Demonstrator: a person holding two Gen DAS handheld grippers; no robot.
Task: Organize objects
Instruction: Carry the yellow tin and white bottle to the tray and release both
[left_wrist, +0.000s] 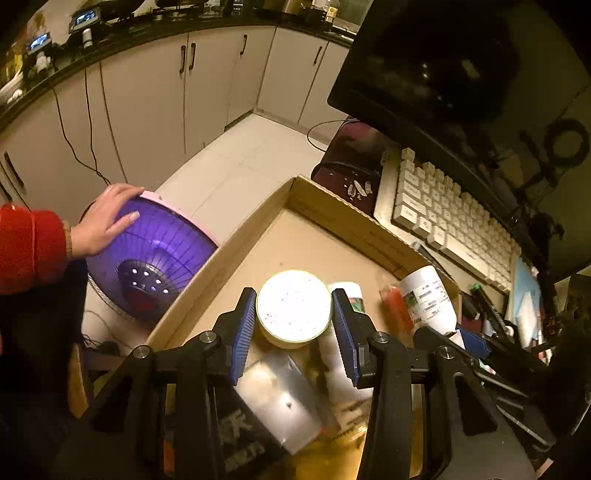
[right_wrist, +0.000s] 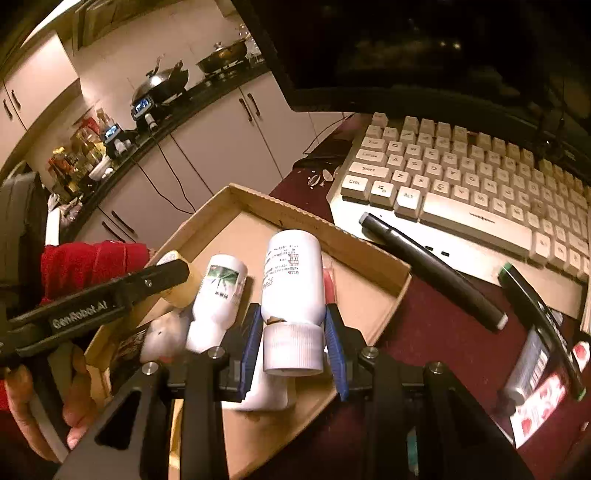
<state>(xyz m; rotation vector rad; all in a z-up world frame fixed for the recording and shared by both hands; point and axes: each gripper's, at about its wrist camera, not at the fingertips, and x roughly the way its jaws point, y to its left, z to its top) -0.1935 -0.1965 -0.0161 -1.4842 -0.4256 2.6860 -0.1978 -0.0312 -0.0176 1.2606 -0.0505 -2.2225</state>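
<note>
1. The left tool (left_wrist: 293, 325) grips a round jar with a white lid (left_wrist: 293, 306) between its blue pads, above the cardboard tray (left_wrist: 236, 243).
2. The right tool (right_wrist: 293, 341) clamps a white bottle (right_wrist: 291, 277) near its ribbed cap, base pointing away from the tool.
3. A second white bottle (right_wrist: 221, 295) lies just left of the right tool.
4. Judgement: lower each item onto bare tray floor ahead of its tool and release only once seated, avoiding the neighbouring bottle.

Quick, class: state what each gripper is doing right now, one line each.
Left gripper: closed on the round yellow jar, fingers on its sides.
Right gripper: closed on the white bottle, fingers at its ribbed cap.
</note>
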